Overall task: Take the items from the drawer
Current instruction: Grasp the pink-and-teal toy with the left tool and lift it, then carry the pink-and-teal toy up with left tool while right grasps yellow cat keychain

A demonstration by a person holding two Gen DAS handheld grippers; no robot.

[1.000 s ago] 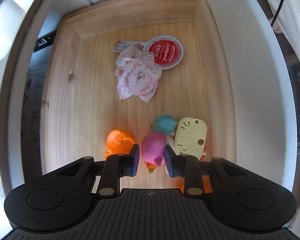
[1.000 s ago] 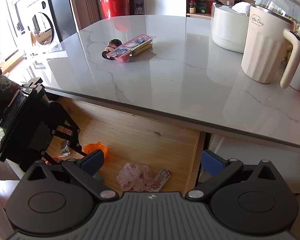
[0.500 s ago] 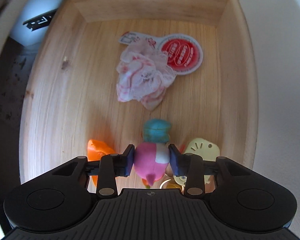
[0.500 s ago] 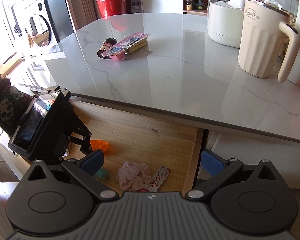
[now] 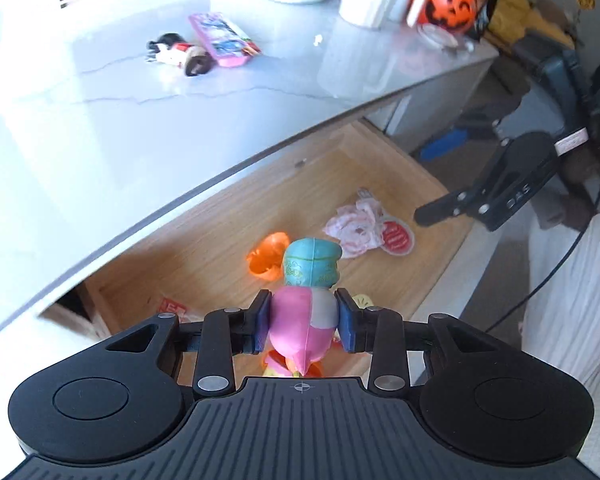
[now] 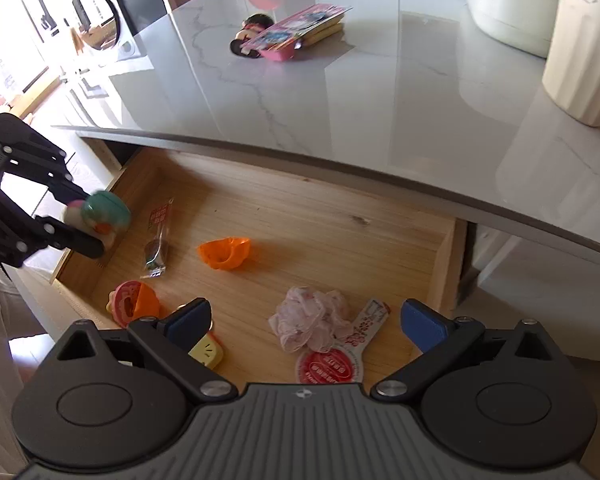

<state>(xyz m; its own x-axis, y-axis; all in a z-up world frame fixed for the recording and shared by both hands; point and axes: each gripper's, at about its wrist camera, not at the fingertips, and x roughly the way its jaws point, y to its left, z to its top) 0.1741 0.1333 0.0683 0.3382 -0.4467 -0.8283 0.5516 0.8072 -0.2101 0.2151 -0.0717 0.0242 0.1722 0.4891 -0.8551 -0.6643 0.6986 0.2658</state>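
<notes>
My left gripper (image 5: 303,320) is shut on a pink toy figure with a teal head (image 5: 306,280), lifted above the open wooden drawer (image 5: 204,240). From the right wrist view the same left gripper (image 6: 86,222) holds the toy figure (image 6: 102,212) over the drawer's left corner. My right gripper (image 6: 306,322) hangs open above the drawer's front, over a pink-white crumpled cloth (image 6: 312,318) and a round red-label tag (image 6: 328,366). An orange shell toy (image 6: 225,253), a yellow toy (image 6: 207,350), a pink-orange toy (image 6: 131,303) and a clear packet (image 6: 158,240) lie in the drawer (image 6: 340,220).
A grey marble countertop (image 6: 340,92) overhangs the drawer's back. On it lie a pink box (image 6: 296,32) and a small doll (image 6: 246,36), with a cream jug (image 6: 584,48) at the right. An orange pumpkin bucket (image 5: 450,0) stands at the counter's far end.
The left gripper has risen out of the drawer with the toy figure clamped in it and now faces the counter. The right gripper has dropped closer over the drawer, still open.
</notes>
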